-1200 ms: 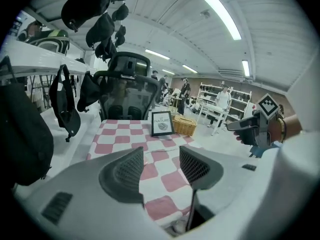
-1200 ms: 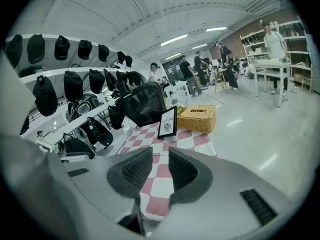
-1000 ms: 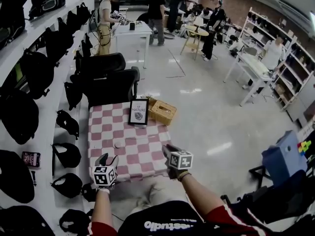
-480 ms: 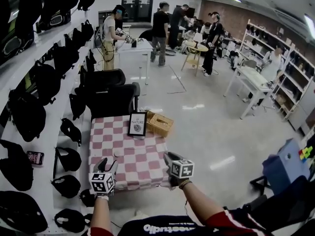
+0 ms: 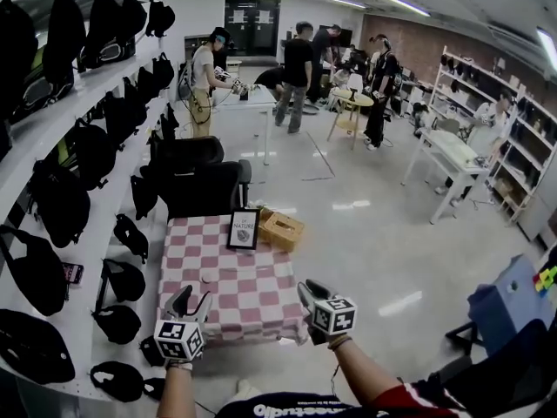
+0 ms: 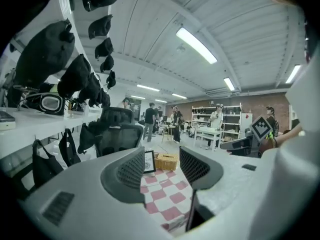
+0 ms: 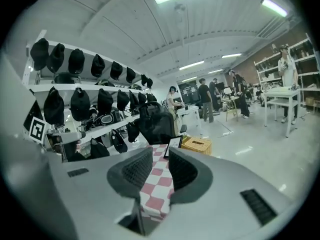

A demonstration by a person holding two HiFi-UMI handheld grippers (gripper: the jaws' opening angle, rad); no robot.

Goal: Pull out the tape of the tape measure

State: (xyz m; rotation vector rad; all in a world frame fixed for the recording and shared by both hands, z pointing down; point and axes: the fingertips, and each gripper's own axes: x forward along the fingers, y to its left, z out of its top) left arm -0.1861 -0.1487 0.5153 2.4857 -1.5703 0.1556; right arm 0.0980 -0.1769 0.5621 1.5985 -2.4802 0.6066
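A small table with a red-and-white checked cloth (image 5: 252, 290) stands in front of me. On the cloth lies a small pale object (image 5: 208, 277), too small to identify; I cannot make out a tape measure for certain. My left gripper (image 5: 191, 300) hovers at the table's near left corner, open and empty. At the near right corner my right gripper (image 5: 310, 291) is also open with nothing in it. In the left gripper view the left gripper (image 6: 161, 165) frames the checked cloth (image 6: 167, 196). The right gripper view shows the right gripper (image 7: 160, 168) with a narrower gap above the checked cloth (image 7: 160, 191).
A framed picture (image 5: 243, 229) and a wicker basket (image 5: 281, 230) stand at the table's far edge. Two black office chairs (image 5: 202, 185) are behind it. Shelves of black bags (image 5: 70, 164) line the left. People, white tables (image 5: 457, 155) and a blue box (image 5: 513, 299) are farther off.
The head view has lifted, so more of the room shows and the table sits lower in frame. Both grippers stay open at the table's near edge, slightly lower in view.
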